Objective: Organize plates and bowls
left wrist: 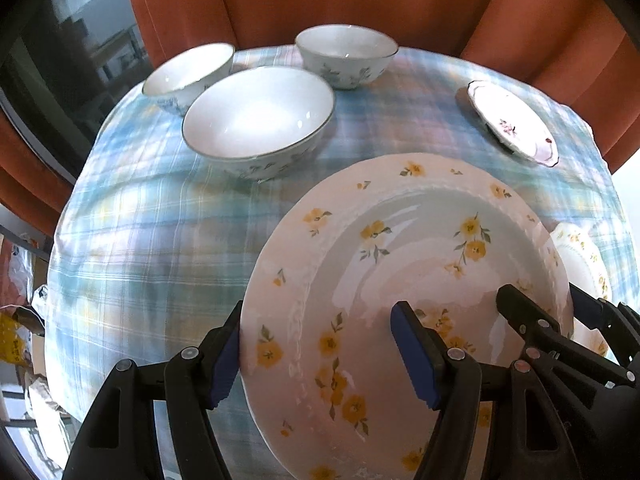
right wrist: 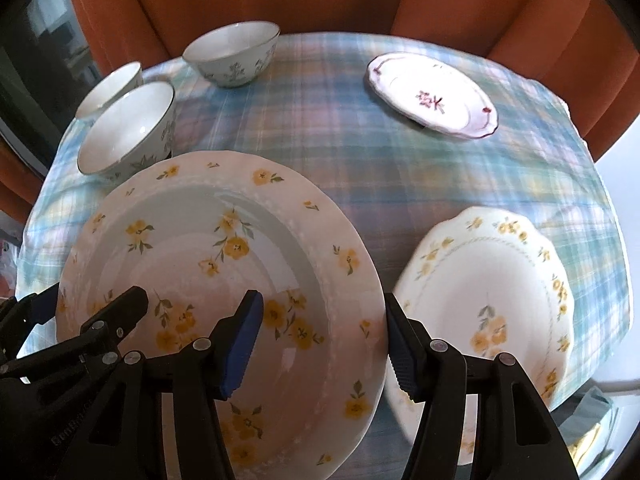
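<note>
Each claw is clamped on an opposite rim of the big yellow-flowered plate (left wrist: 404,300), left claw (left wrist: 326,354) and right claw (right wrist: 324,344), holding it just above the counter (right wrist: 320,128). If one rim slips, the plate could tip onto the scalloped plate (right wrist: 492,300) beside it. Blue plaid cloth covers the counter; orange curtains (left wrist: 360,0) hang behind.

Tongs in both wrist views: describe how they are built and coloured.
Both the left tongs and the right tongs are matte black plastic, built of angular linked bars joined by round silver rivets. Each finger ends in a dark blue ribbed rubber pad. Faint embossed lettering shows on one right arm bar. No cables or sleeves are visible.
</note>
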`<state>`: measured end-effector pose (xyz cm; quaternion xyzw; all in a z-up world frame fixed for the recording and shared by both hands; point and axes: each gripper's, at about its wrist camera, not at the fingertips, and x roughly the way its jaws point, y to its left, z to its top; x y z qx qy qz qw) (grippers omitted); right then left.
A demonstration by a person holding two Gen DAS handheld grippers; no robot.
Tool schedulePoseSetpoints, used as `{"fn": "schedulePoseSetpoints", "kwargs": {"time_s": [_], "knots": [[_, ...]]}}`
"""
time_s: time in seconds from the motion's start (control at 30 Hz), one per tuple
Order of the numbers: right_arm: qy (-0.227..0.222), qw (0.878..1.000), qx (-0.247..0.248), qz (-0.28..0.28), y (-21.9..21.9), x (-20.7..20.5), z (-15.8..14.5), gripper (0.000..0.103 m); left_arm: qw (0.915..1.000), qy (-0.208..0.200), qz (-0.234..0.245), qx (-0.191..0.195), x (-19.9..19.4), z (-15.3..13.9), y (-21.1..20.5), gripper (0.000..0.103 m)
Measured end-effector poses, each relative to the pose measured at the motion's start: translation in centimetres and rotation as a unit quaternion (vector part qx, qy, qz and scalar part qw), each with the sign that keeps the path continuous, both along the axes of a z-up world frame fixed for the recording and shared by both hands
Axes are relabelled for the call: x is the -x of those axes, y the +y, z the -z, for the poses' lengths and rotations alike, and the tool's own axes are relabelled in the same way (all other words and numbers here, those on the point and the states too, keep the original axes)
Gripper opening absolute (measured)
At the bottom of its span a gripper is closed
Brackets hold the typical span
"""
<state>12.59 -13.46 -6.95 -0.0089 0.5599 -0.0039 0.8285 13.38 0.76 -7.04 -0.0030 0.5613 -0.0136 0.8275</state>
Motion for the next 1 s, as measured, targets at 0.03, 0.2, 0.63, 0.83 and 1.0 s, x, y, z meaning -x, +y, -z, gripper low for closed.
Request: {"fn": "schedulePoseSetpoints", "kwargs": {"time_s": [0.03, 0.2, 0.63, 0.83, 1.0], "knots": [[-0.004, 1.000, -0.001, -0.003, -0.4, 0.0, -0.3, 0.064, 1.0000, -0.003, -0.004, 0.000, 0.2, -0.3, -0.5, 0.070], [-0.017, 1.000, -0.001, -0.021, -2.9, 0.3, -1.4, 0.064, 0.9998, -0.009, -0.017, 0.002, 1.1, -1.0, -2.9, 0.070], [-0.029, 0.999, -0.004, -0.027, -11.2, 1.2, -2.4, 0.064, 0.9995, -0.018, -0.025, 0.004, 2.8, -1.3, -11.0, 0.071], [-0.039, 0.999, -0.001, -0.029, -15.0, 1.5, -2.7, 0.064, 0.9993, -0.025, -0.028, 0.008, 3.0, -1.3, -14.6, 0.071], [-0.042, 0.999, 0.004, -0.033, -17.8, 1.4, -2.5, 0.064, 0.9990, -0.027, -0.032, 0.013, 3.1, -0.8, -17.2, 0.071]]}}
